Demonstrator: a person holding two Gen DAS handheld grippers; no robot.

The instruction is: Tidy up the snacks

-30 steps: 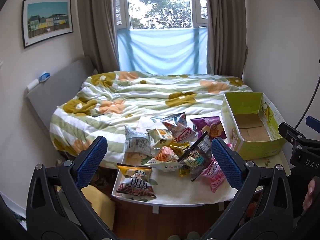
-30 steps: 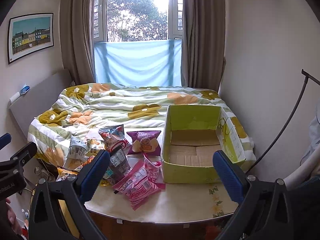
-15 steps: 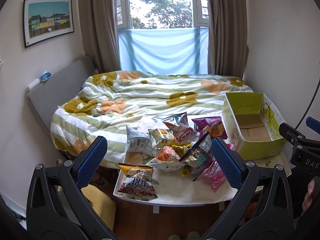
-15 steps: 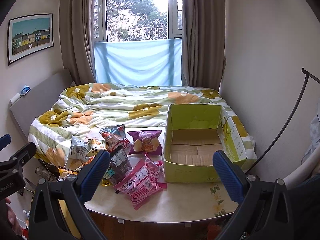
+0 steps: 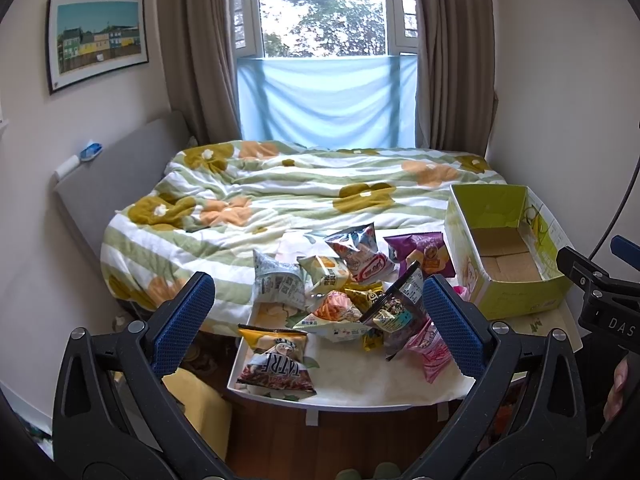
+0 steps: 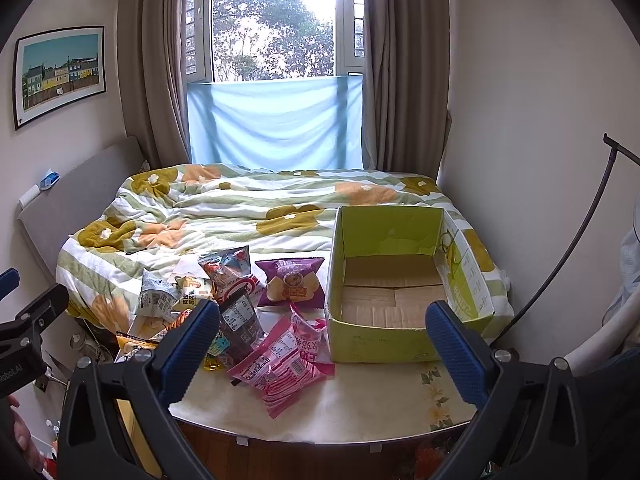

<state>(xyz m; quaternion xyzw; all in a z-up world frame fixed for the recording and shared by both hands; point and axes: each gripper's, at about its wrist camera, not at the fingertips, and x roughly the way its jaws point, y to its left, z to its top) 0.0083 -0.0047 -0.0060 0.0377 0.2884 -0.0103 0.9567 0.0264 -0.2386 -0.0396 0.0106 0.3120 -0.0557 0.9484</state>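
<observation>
Several snack bags lie heaped on a white table (image 5: 360, 384) at the foot of a bed. Among them are a yellow-topped bag (image 5: 276, 362) at the front left, a purple bag (image 5: 424, 250) (image 6: 290, 282), a pink bag (image 6: 284, 364) (image 5: 430, 350) and a dark bag (image 5: 398, 304) (image 6: 240, 326). An empty green cardboard box (image 5: 506, 252) (image 6: 396, 280) stands at the table's right end. My left gripper (image 5: 318, 320) hangs open short of the pile, holding nothing. My right gripper (image 6: 322, 344) is open too, empty, in front of the pink bag and the box.
Behind the table is a bed with a flowered quilt (image 5: 304, 196) (image 6: 248, 216) and a grey headboard (image 5: 112, 176) on the left. A wall (image 6: 528, 120) rises close on the right. A curtained window (image 5: 324, 8) lies beyond the bed. Wooden floor (image 5: 320, 440) shows below the table's edge.
Both views have drifted very slightly; the table, snacks and box stay where they were. Both grippers remain open and empty.
</observation>
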